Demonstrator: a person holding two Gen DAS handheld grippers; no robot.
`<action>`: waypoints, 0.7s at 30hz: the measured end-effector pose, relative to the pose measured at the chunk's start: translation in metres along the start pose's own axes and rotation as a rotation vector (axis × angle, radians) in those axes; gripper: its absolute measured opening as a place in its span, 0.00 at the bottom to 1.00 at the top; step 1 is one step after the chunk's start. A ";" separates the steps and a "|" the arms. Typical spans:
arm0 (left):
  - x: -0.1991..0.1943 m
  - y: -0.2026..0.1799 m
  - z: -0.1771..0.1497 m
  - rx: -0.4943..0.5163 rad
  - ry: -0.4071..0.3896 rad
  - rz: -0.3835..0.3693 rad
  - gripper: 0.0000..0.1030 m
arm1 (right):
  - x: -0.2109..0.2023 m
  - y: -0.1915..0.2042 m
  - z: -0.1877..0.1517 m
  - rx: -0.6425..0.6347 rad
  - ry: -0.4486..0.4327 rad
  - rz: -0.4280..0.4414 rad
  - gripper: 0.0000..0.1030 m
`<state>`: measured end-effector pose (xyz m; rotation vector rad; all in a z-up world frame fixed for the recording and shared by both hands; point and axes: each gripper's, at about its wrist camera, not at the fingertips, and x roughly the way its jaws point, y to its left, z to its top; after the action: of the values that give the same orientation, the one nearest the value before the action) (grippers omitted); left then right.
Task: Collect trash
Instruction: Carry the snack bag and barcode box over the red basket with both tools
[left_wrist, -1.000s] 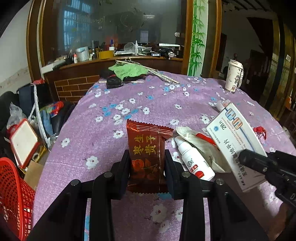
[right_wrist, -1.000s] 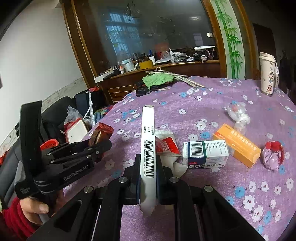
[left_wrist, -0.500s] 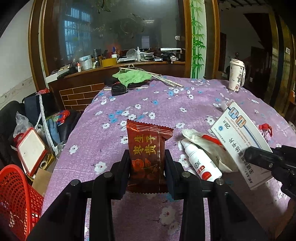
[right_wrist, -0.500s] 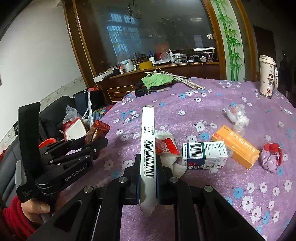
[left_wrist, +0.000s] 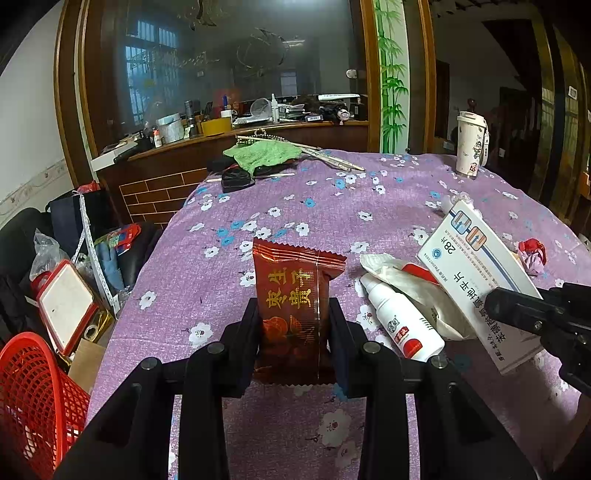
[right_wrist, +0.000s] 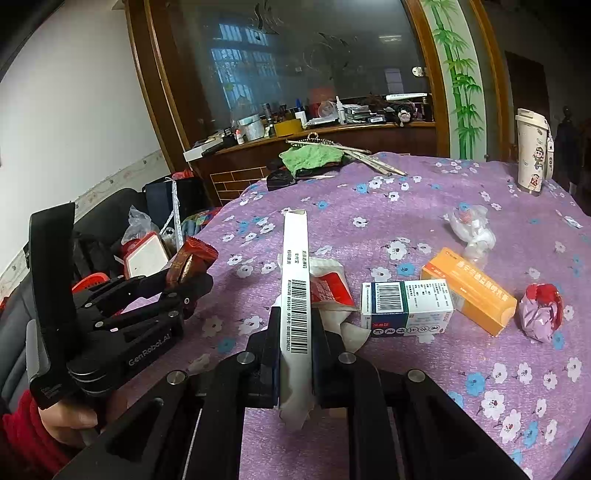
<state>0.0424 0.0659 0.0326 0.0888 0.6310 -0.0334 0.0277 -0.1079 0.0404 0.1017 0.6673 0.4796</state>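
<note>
My left gripper (left_wrist: 293, 325) is shut on a dark red snack wrapper (left_wrist: 295, 295) with gold characters, held upright above the purple flowered tablecloth (left_wrist: 314, 206). My right gripper (right_wrist: 295, 339) is shut on a flat white medicine box (right_wrist: 295, 280), held on edge with its barcode facing me. That box also shows at the right of the left wrist view (left_wrist: 476, 284). The left gripper with the wrapper (right_wrist: 190, 262) shows at the left of the right wrist view. A red mesh basket (left_wrist: 33, 402) sits below the table's left edge.
On the cloth lie a white spray bottle (left_wrist: 400, 321), a crumpled white wrapper (right_wrist: 328, 284), a white-green box (right_wrist: 406, 306), an orange box (right_wrist: 469, 291), a purple-red wad (right_wrist: 539, 314) and a plastic wad (right_wrist: 472, 229). A cup (right_wrist: 532, 151) and green cloth (right_wrist: 310, 157) sit far back.
Both grippers have risen and drawn back slightly with their loads. The left gripper has drifted left toward the table edge. Grips are unchanged.
</note>
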 end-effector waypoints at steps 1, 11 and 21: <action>0.000 0.000 0.000 0.002 0.000 0.003 0.32 | 0.000 0.000 0.000 0.000 0.001 -0.002 0.14; -0.001 0.001 0.001 -0.007 -0.001 0.002 0.32 | 0.003 -0.003 0.002 0.008 0.004 -0.017 0.14; -0.053 0.007 0.010 0.015 -0.051 0.032 0.32 | -0.018 0.012 0.016 0.036 -0.001 0.018 0.14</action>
<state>0.0055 0.0724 0.0727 0.1117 0.5784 -0.0097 0.0202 -0.1041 0.0658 0.1423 0.6747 0.4850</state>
